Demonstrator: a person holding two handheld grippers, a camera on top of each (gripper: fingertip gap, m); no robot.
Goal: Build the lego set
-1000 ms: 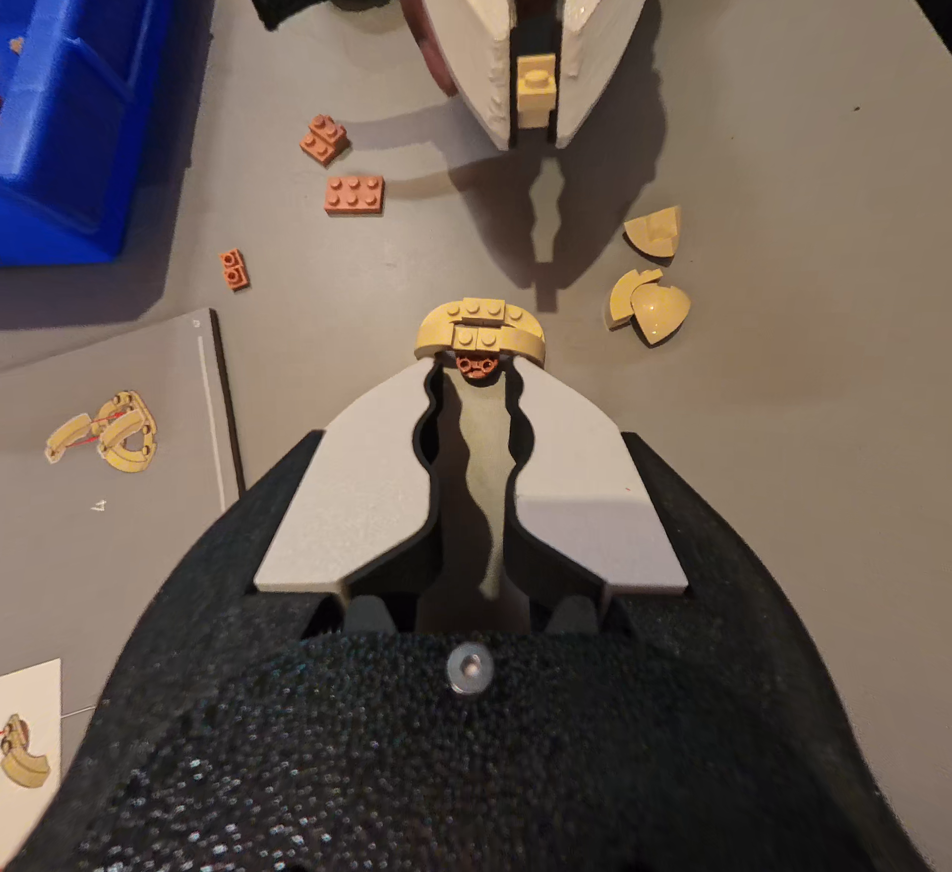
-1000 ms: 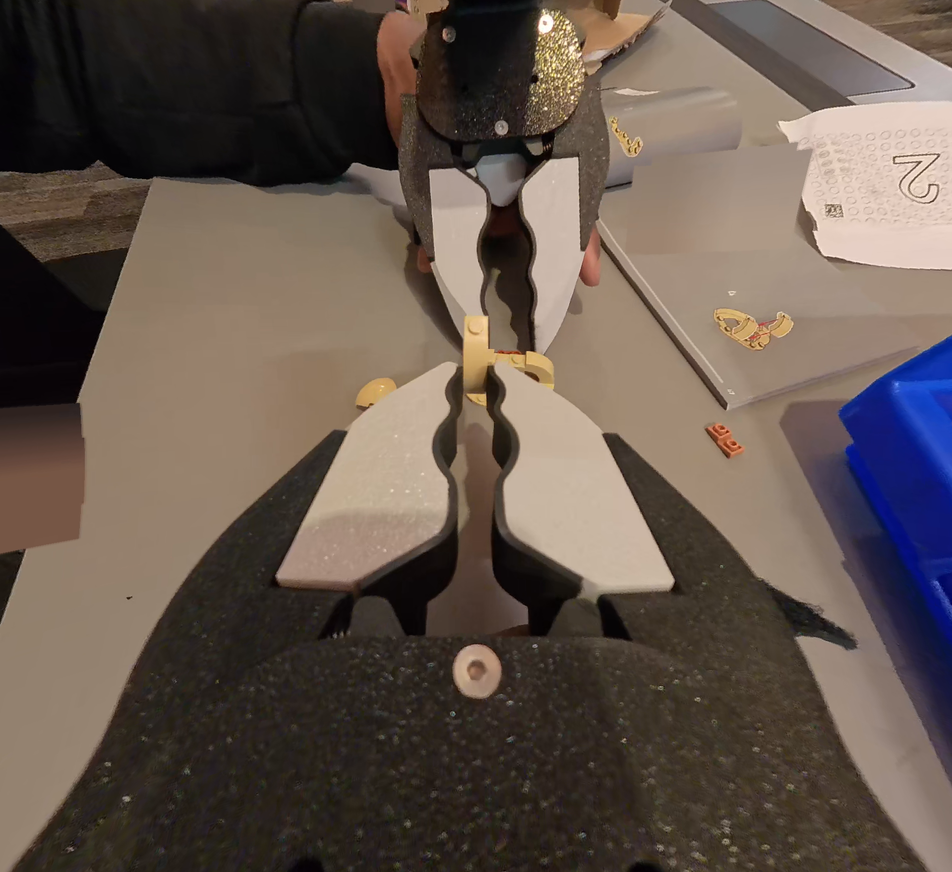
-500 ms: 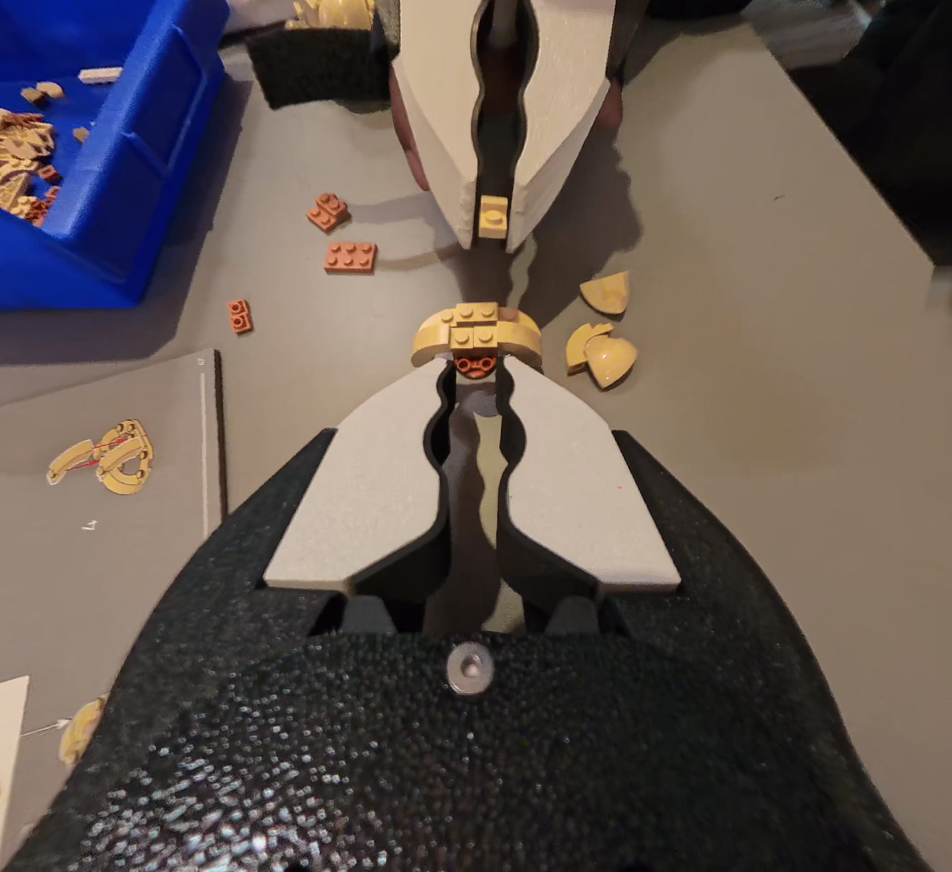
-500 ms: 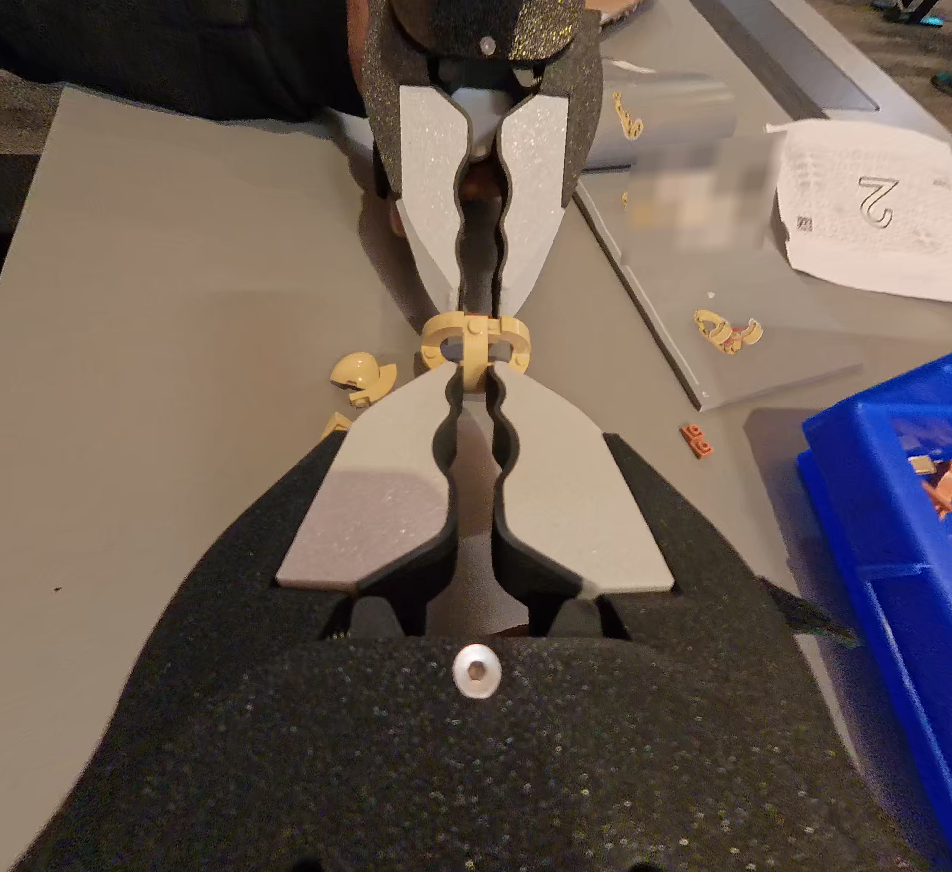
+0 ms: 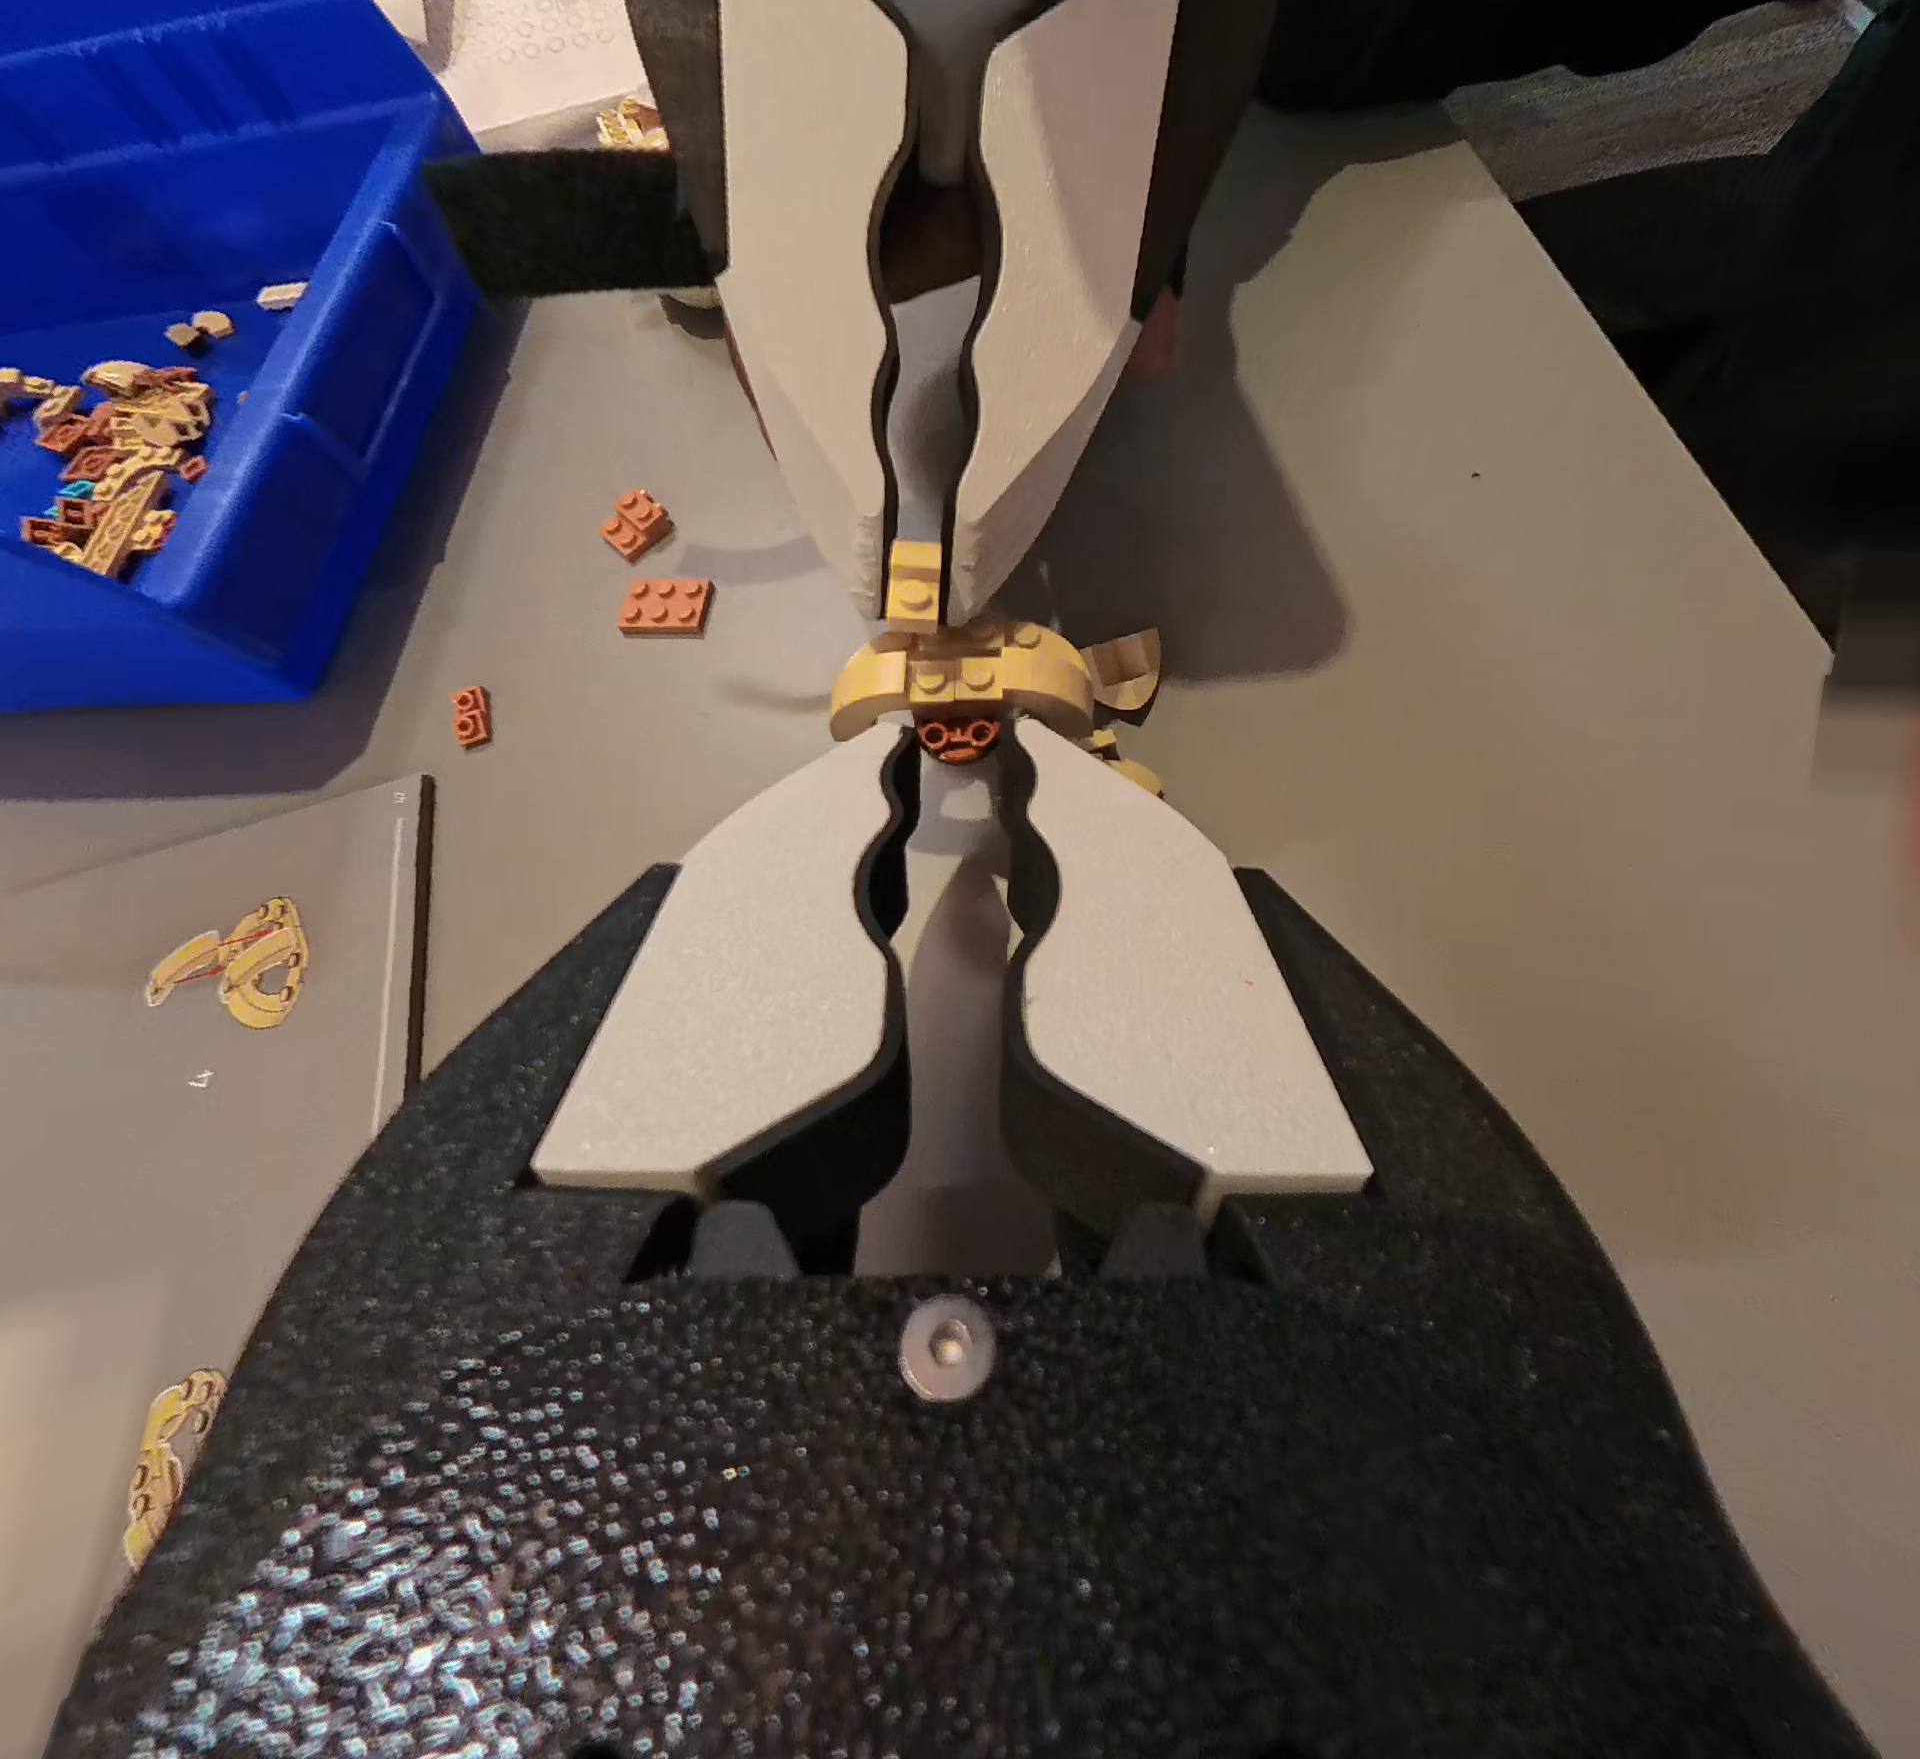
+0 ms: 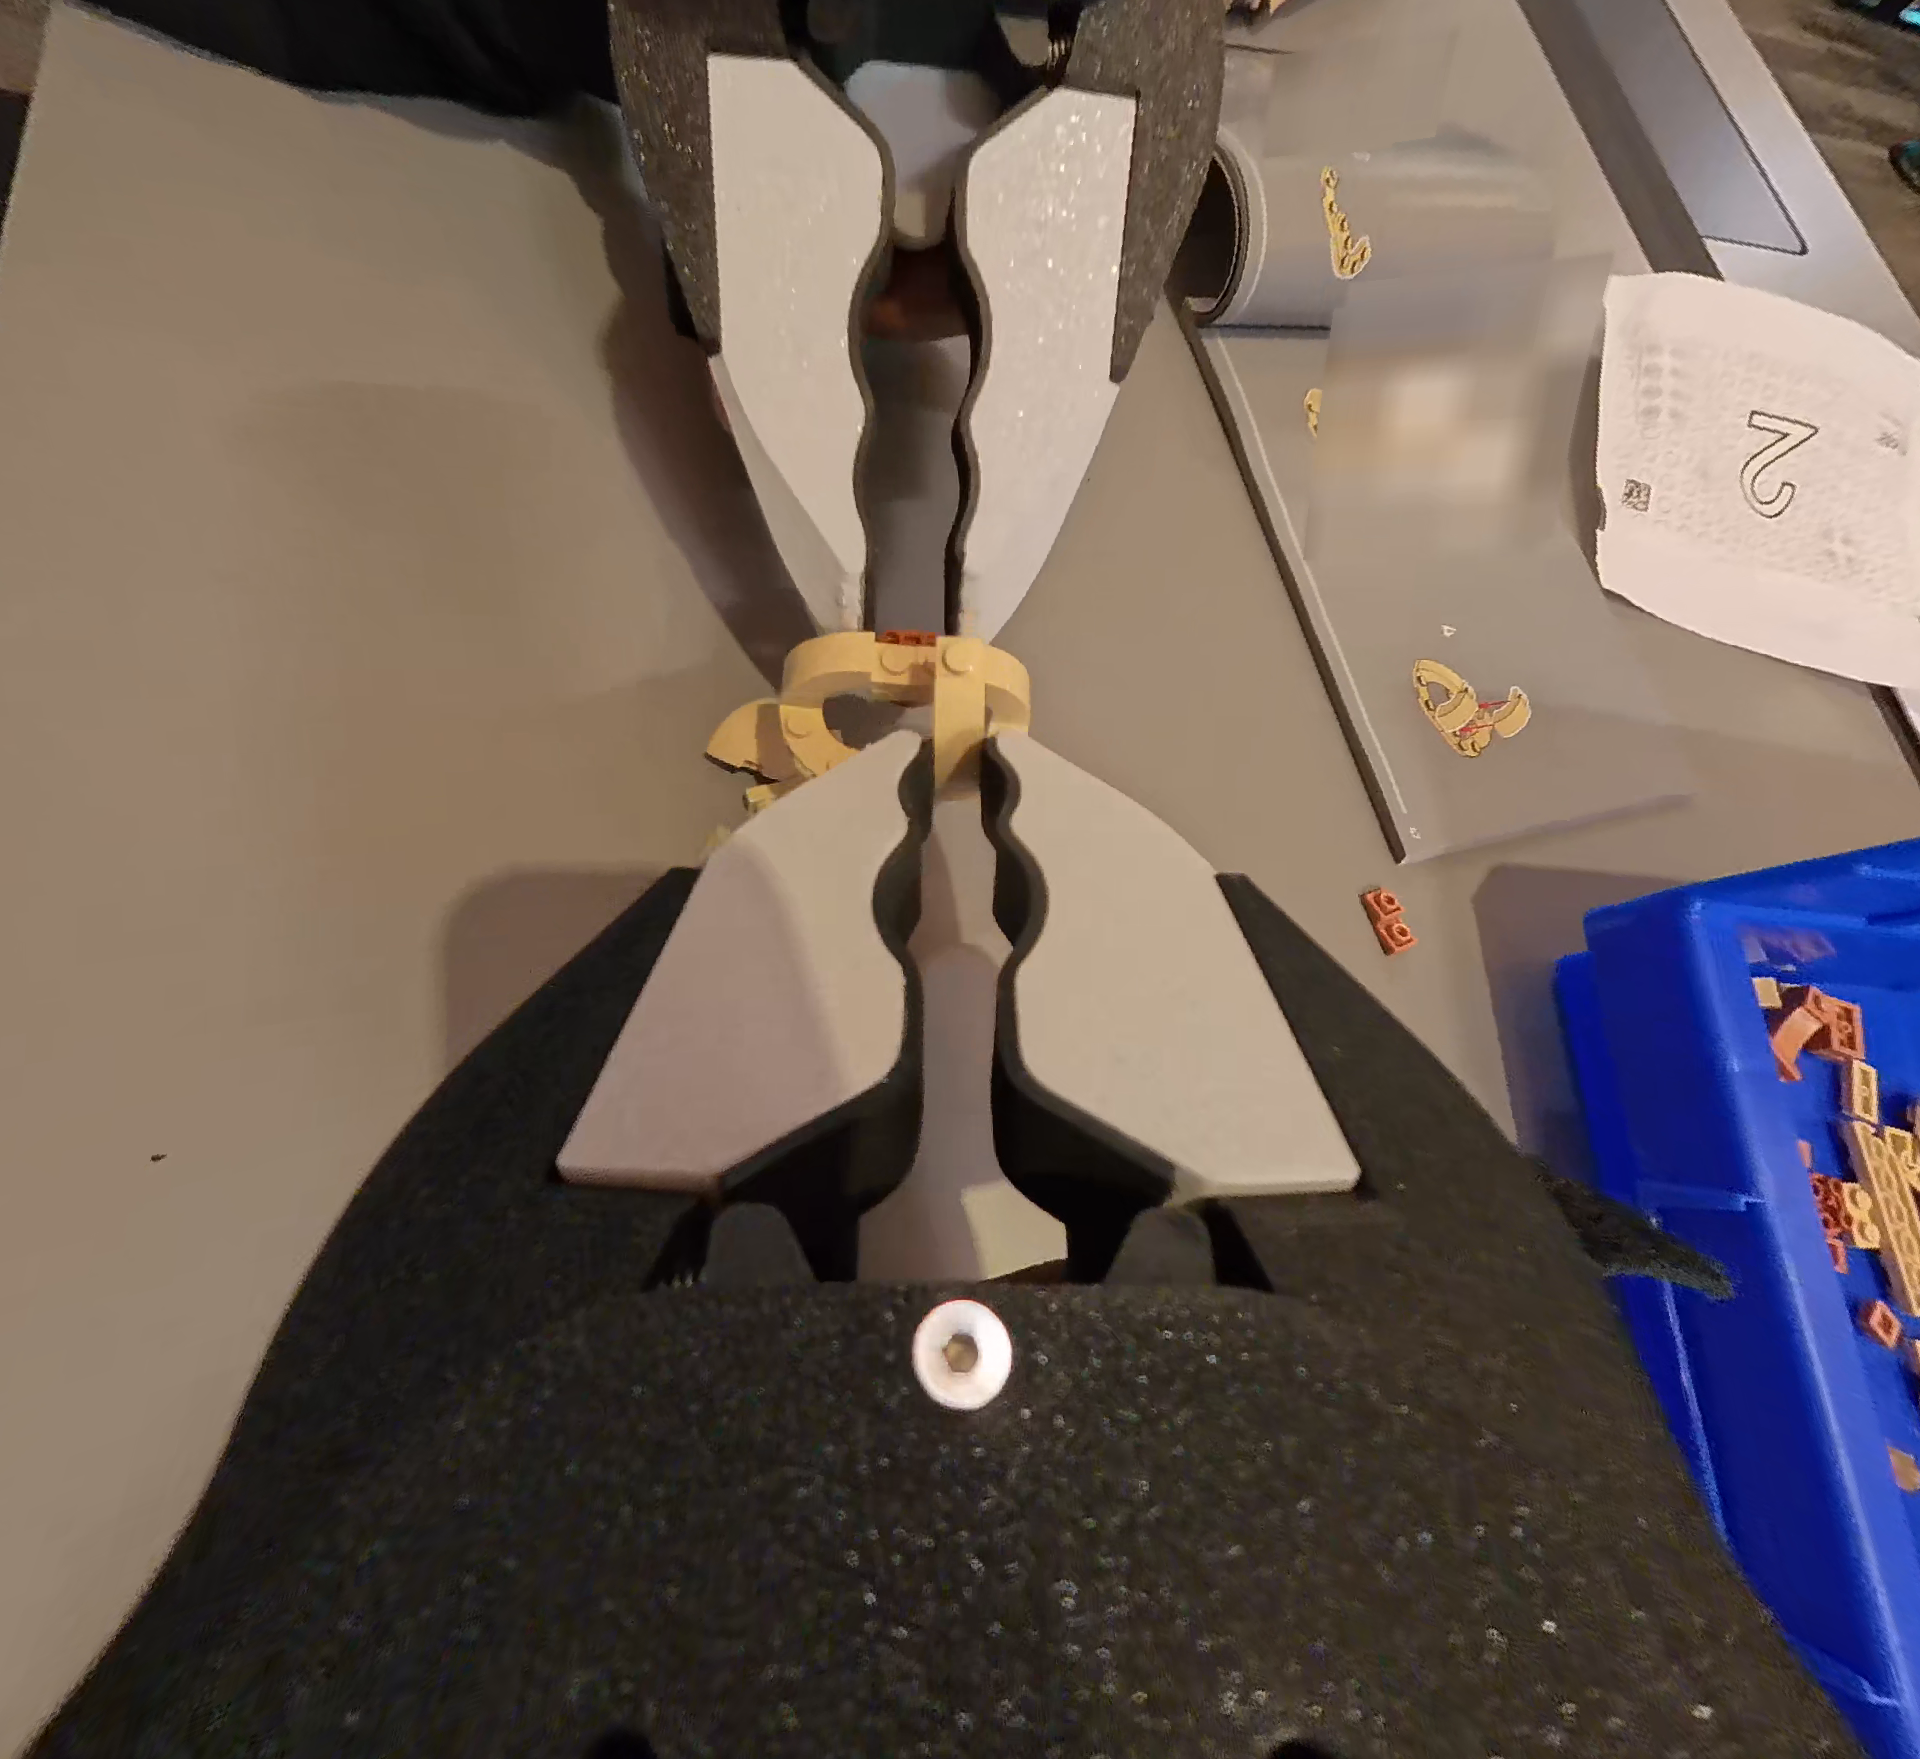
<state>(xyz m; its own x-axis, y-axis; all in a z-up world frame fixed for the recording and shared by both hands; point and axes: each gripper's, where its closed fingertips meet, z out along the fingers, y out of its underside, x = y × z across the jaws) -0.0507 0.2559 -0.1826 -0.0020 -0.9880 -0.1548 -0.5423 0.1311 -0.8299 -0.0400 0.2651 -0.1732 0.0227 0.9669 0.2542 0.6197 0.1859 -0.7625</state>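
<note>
Moved: your right gripper (image 5: 914,603) has closed the gap since half a second ago; its small tan plate (image 5: 914,582) now sits right against the top of the tan arch assembly (image 5: 961,681), where before a strip of table showed between them.
Unchanged: your left gripper (image 5: 958,753) holds the assembly at frame centre as before.
Left jaws: narrow, pinched on the reddish-brown round piece (image 5: 958,738) under the arch.
Right jaws: nearly together, clamped on the tan plate, studs facing the left wrist camera.
Assembly shape: a smooth, curved tan bow with studded plates on top; from the right wrist view (image 6: 904,681) it reads as a ring with an opening through it.
Gripper texture: pale grey, matte, wavy-edged fingers (image 5: 758,982) in grainy black housings.
Loose parts: three reddish-brown studded plates (image 5: 665,608) left of centre; rounded tan shells (image 5: 1127,670) partly hidden behind the arch.
Bin: glossy blue plastic bin (image 5: 260,275), upper left, holding mixed tan and brown pieces.
Booklet: grey instruction booklet (image 5: 208,982) at left edge.
Table: flat grey table (image 5: 1455,774).
</note>
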